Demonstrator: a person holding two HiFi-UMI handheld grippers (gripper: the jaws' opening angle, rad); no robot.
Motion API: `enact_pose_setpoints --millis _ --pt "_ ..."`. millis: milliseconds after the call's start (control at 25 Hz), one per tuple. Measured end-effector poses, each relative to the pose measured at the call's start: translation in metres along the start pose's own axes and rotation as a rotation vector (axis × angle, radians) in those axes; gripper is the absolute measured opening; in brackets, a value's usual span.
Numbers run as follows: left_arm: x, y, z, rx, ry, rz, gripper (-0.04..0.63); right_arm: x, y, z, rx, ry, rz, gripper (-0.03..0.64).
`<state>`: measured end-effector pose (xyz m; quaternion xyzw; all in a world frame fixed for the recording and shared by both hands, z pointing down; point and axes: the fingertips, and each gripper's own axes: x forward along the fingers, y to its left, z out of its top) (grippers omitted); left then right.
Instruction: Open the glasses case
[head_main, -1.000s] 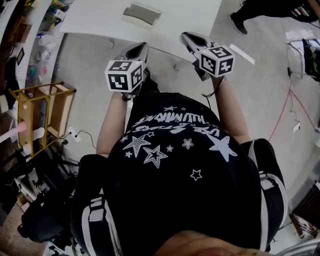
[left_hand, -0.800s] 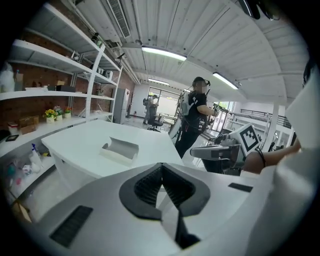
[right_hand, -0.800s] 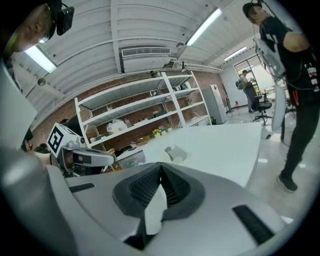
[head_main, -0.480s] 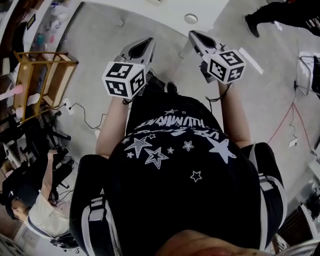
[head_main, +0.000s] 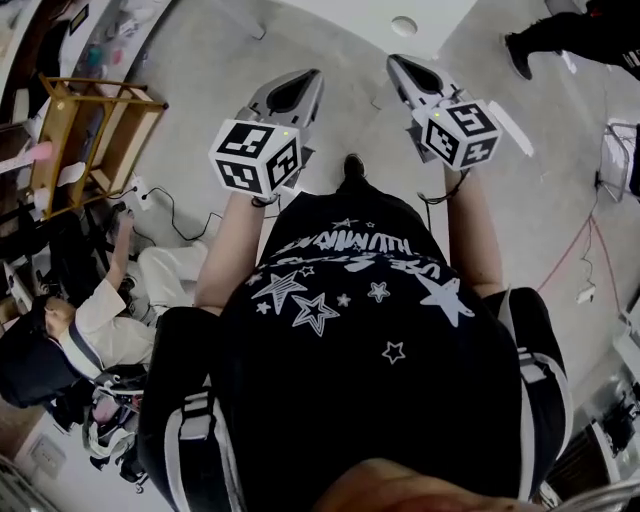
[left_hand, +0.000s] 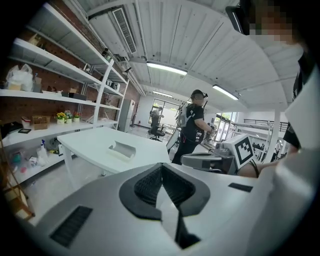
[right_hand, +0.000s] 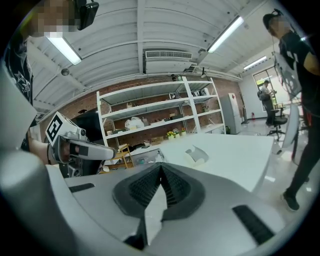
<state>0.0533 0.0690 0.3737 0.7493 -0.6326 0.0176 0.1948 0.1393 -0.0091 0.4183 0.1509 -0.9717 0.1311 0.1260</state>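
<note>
A: Count it off for me first.

B: Two grey plastic tools, one in each of the person's hands. One pale grey, boxy glasses case (left_hand: 122, 149). One long white counter (left_hand: 85, 142). Two other people as well: a standing person (left_hand: 192, 125) in black with a backpack on the far side of the counter, and a seated person (head_main: 100, 320) on the floor, well back from the counter.

A: How do the tools stand?

B: The left tool (left_hand: 161, 166) has its jaws brought together, the ribbed black pads meeting at the tips with nothing caught between them. The right tool (right_hand: 161, 165) is the same, closed tight and empty. Both are held side by side over the grey floor on the near side of the counter, and they touch nothing.

A: And the case?

B: It lies flat on the counter top, toward the middle, well apart from both tools. It looks low and rectangular, with a curved dip along its upper edge. It is too small in both tool views to tell whether the lid is raised.
</note>
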Motion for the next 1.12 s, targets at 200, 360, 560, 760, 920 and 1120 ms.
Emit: enact_pose_setpoints --millis 200,360,560,760,920,1120 --pt "-0.04 -0.002 -0.017 -0.025 -0.011 0.005 0.011 -0.005 0.033 -0.011 0.004 0.005 -0.009 0.008" --pt "-0.076 -0.009 -0.033 -0.039 -0.018 0.006 0.011 -0.017 0.069 -0.024 -0.018 0.013 -0.02 0.008" --pt "-0.127 -0.023 -0.049 -0.048 -0.037 -0.007 0.011 -0.04 0.118 -0.038 -0.037 0.016 -0.031 0.008" --pt "-0.167 -0.04 -0.065 -0.055 -0.044 -0.025 0.011 -0.068 0.155 -0.055 -0.036 0.017 -0.052 0.008" --pt "-0.188 -0.057 -0.075 -0.054 -0.047 -0.047 0.011 -0.088 0.172 -0.069 -0.024 0.022 -0.078 0.008" --pt "-0.214 -0.067 -0.082 -0.038 -0.066 -0.035 0.011 -0.102 0.198 -0.074 -0.054 0.017 -0.074 0.008"
